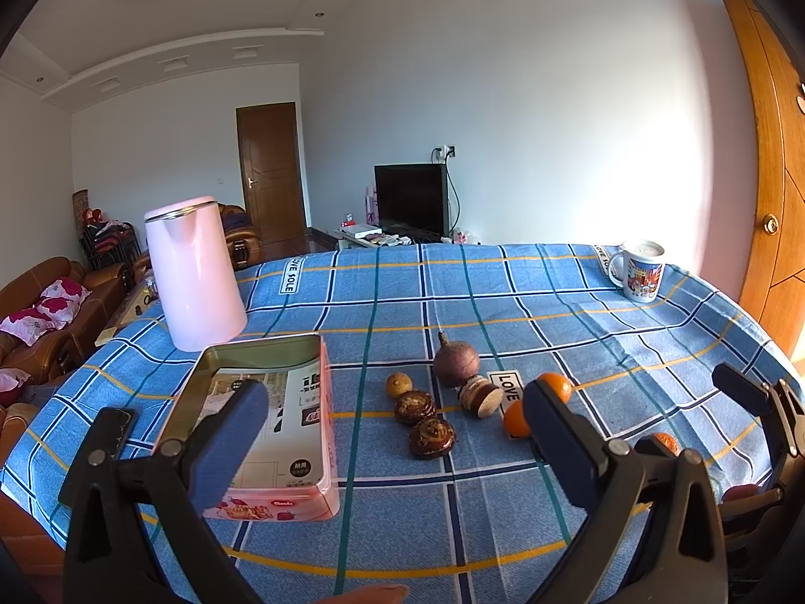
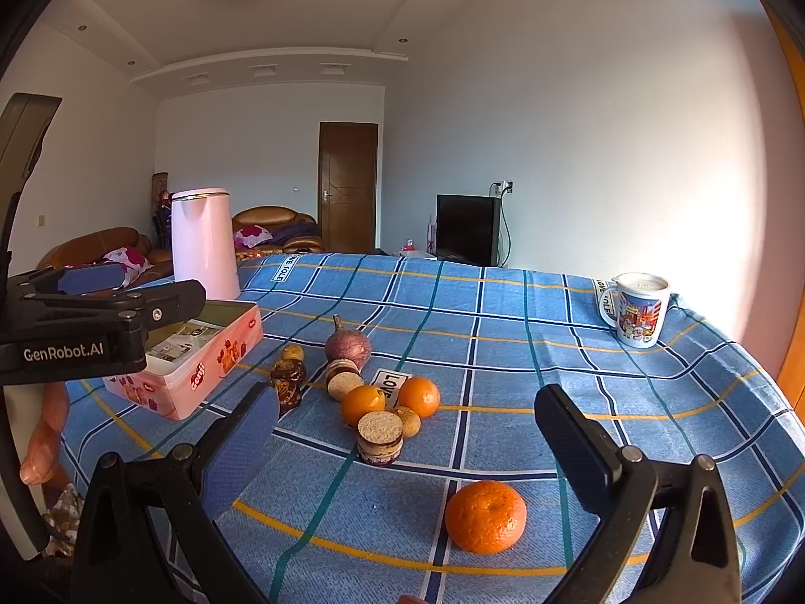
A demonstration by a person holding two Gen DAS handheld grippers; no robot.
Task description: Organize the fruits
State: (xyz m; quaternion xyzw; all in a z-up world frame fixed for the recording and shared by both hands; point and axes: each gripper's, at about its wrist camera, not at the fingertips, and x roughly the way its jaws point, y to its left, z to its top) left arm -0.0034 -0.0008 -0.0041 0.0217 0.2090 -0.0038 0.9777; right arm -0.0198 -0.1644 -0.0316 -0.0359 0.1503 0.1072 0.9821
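An open pink tin box (image 1: 282,453) lies on the blue plaid tablecloth, also in the right wrist view (image 2: 191,362). Fruits lie in a loose group: a purple passion fruit (image 1: 455,361), two dark brown fruits (image 1: 415,406), a small yellow fruit (image 1: 398,385), cut round pieces (image 2: 380,435), two oranges (image 2: 363,404) and a nearer orange (image 2: 485,516). My left gripper (image 1: 397,428) is open and empty above the table, its left finger over the box. My right gripper (image 2: 407,433) is open and empty, with the near orange low between its fingers.
A pink kettle (image 1: 193,274) stands behind the box at the left. A printed mug (image 2: 636,309) stands at the far right of the table. The left gripper's body (image 2: 75,322) shows at the left of the right wrist view. Sofas, a TV and doors are beyond.
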